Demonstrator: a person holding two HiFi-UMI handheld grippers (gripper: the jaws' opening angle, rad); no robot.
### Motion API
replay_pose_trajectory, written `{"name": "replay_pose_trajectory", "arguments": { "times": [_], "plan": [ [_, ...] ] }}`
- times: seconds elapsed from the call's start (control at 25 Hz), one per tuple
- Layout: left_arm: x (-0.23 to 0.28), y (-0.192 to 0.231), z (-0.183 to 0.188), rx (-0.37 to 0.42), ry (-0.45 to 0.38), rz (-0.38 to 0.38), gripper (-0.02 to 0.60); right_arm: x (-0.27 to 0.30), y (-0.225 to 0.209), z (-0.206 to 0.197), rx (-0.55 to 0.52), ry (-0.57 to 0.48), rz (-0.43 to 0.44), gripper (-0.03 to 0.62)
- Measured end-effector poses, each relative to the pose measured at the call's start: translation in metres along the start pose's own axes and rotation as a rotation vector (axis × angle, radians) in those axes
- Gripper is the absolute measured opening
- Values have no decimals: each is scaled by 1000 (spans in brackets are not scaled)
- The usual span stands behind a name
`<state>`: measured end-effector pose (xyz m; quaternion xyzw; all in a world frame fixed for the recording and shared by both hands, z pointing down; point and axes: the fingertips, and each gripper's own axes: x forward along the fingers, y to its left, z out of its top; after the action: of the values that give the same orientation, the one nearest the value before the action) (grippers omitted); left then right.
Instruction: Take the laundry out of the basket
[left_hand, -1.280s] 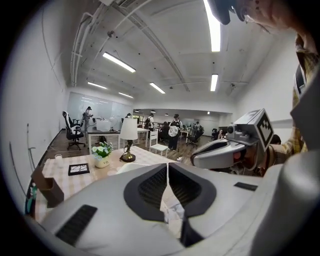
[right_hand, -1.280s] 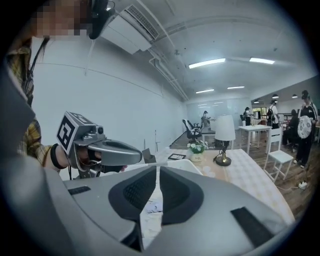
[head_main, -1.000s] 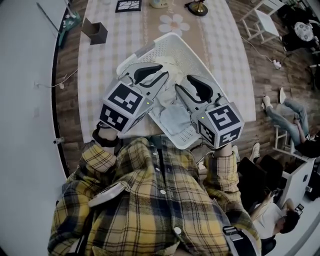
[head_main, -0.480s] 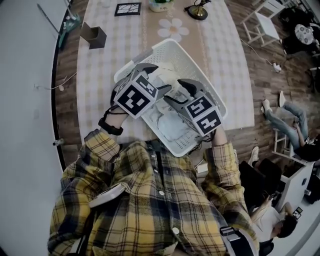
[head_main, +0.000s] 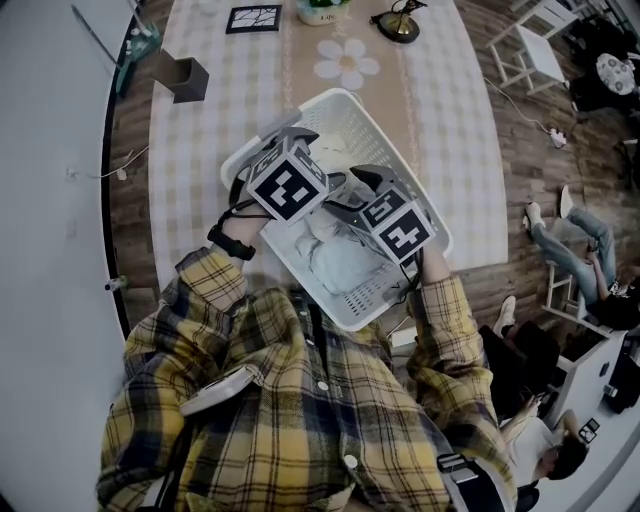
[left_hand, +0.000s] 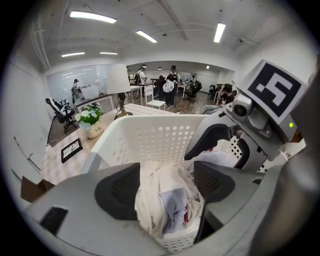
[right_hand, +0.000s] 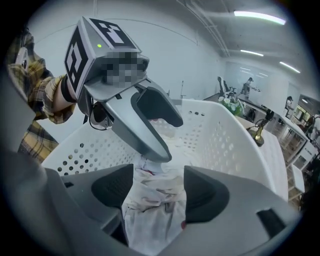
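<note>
Head view, centre of frame: the left gripper (head_main: 278, 142) dips into the white laundry basket (head_main: 385, 120) on the checked table (head_main: 200, 140), jaws spread wide around the cream laundry (head_main: 335, 255) without pinching it, probably lining up a grab. Just right of it, the right gripper (head_main: 352, 190) gapes equally wide over the same heap. A second ago both hung higher, above the basket; their jaws have just been opening

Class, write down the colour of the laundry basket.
White, with small holes in its walls; the basket shows best in the head view.
</note>
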<state>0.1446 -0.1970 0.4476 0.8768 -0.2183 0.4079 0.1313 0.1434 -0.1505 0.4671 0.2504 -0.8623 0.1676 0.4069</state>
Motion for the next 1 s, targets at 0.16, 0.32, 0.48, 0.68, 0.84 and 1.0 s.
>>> {"name": "replay_pose_trajectory", "arguments": {
  "times": [0.16, 0.32, 0.48, 0.68, 0.84, 1.0],
  "plan": [
    [17, 4, -6, -4, 47, -17, 374, 11, -4, -8, 3, 31, 25, 341],
    [35, 9, -16, -11, 97, -26, 382, 22, -6, -15, 10, 62, 50, 348],
    [48, 5, -32, -18, 161, -53, 383, 33, -5, -25, 15, 105, 68, 368],
    [62, 6, -46, -17, 221, -40, 383, 47, -7, -37, 22, 159, 78, 380],
    [71, 7, -59, -12, 267, -21, 383, 63, -9, -57, 9, 228, 72, 380],
    [76, 6, -68, -12, 302, -32, 366, 73, -8, -65, 25, 255, 76, 380]
  ]
}}
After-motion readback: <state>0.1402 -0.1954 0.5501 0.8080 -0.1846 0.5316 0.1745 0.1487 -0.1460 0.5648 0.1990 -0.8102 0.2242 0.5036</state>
